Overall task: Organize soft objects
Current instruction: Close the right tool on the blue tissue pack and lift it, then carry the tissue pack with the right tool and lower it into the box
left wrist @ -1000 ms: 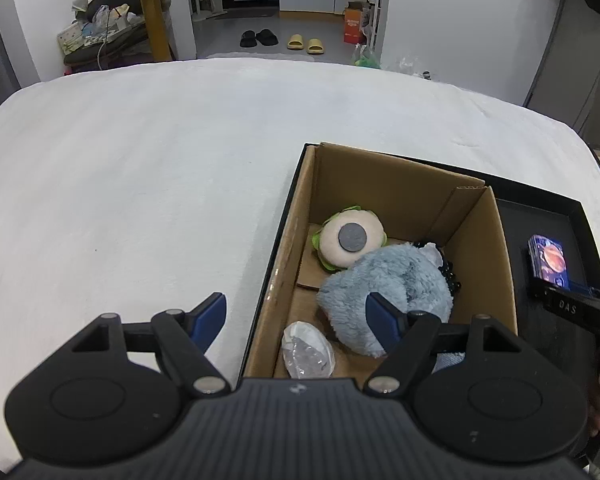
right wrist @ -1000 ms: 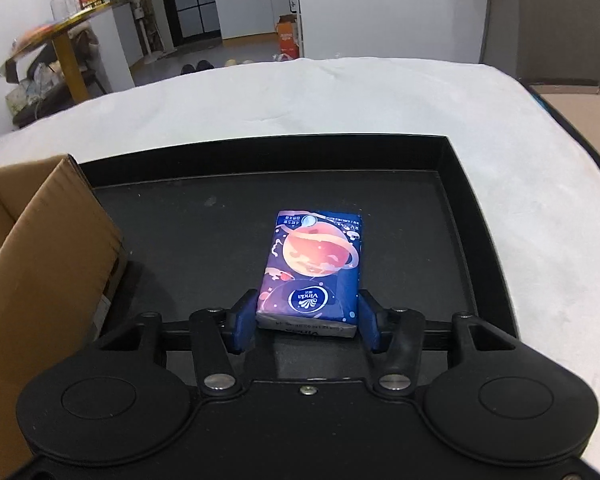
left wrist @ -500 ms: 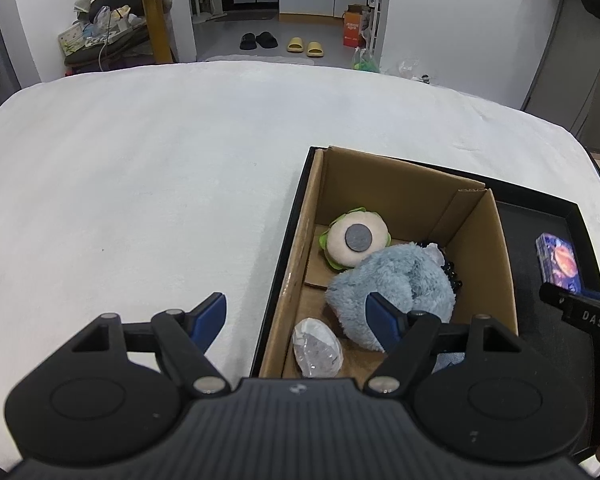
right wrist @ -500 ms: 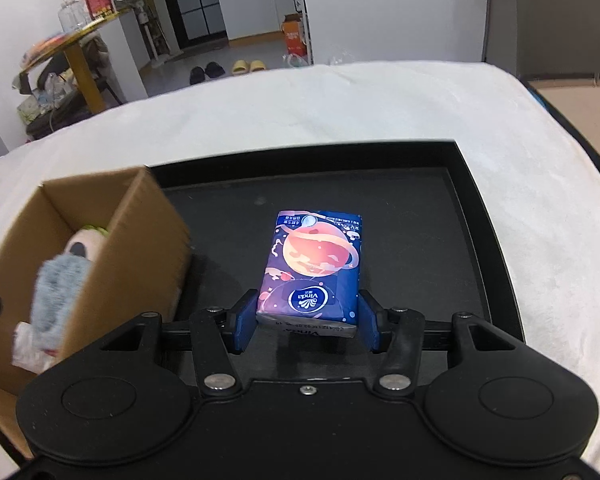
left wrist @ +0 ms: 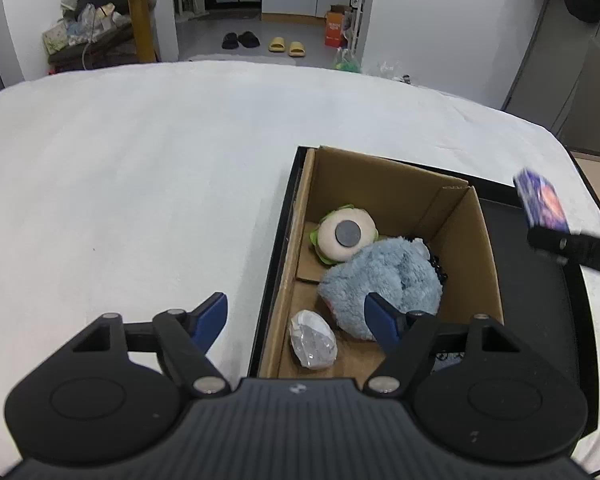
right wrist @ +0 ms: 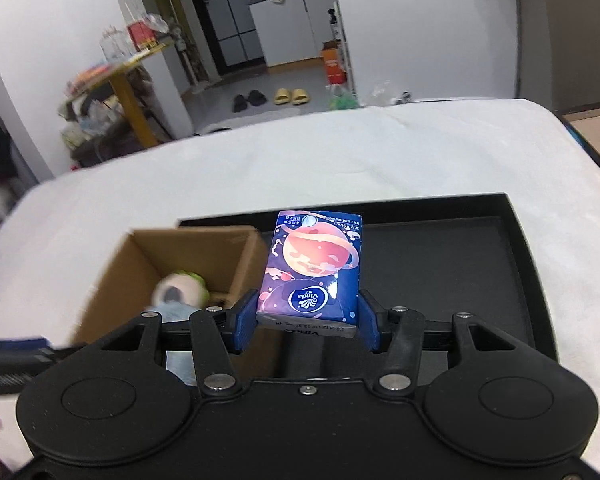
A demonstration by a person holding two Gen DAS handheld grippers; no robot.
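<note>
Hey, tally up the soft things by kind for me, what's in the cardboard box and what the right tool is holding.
Plush toys in the cardboard box: 2, the blue fuzzy one and the cream-and-green one
Clear-wrapped bundles in the box: 1
Tissue packs: 1, held in the right tool
Total: 4
</note>
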